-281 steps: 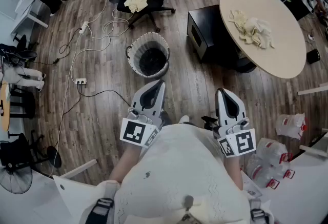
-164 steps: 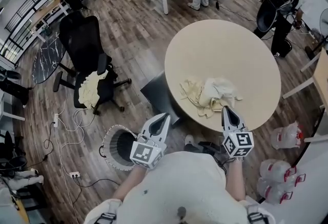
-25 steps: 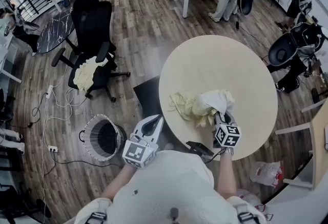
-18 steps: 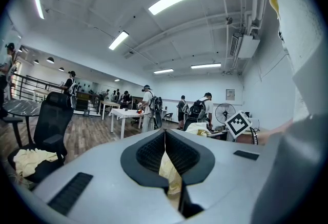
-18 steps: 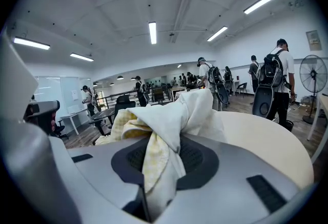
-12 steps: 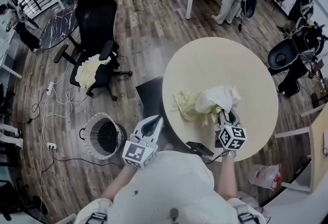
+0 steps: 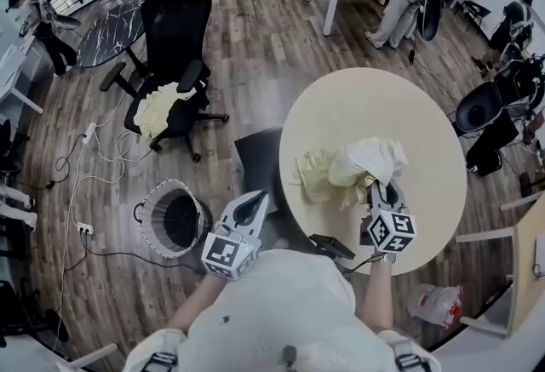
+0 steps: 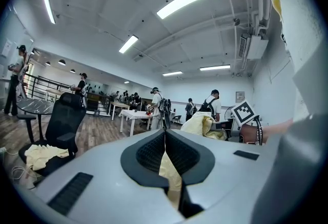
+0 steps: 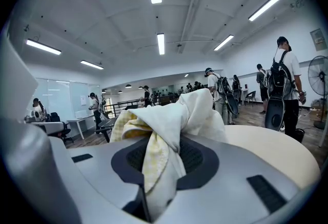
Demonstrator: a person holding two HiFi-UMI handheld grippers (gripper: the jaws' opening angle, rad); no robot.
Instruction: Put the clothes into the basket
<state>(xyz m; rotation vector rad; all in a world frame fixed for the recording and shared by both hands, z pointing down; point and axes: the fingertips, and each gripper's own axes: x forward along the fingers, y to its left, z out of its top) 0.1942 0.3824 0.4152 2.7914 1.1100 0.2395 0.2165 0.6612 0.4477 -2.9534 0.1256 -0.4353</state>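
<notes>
**Crumpled cloth pinched over one round table**
One smooth round beige table [image 7: 375, 102] bears soft, crumpled cream clothes [image 7: 368, 160]. One round mesh basket [image 7: 146, 198] stands well apart (another pale heap [image 7: 163, 106] drapes the black chair [image 7: 183, 21]). Of the two grippers, the right gripper [image 7: 381, 190] clamps a twisted fold and the left gripper [image 7: 255, 200] has its tips together.

left gripper [image 7: 258, 197] closed, right gripper [image 7: 381, 189] on cloth [image 7: 375, 159]

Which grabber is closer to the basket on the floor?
Left. The left gripper hangs beside the basket; the right gripper is farther off, over the round table, clamping a cloth.
</notes>
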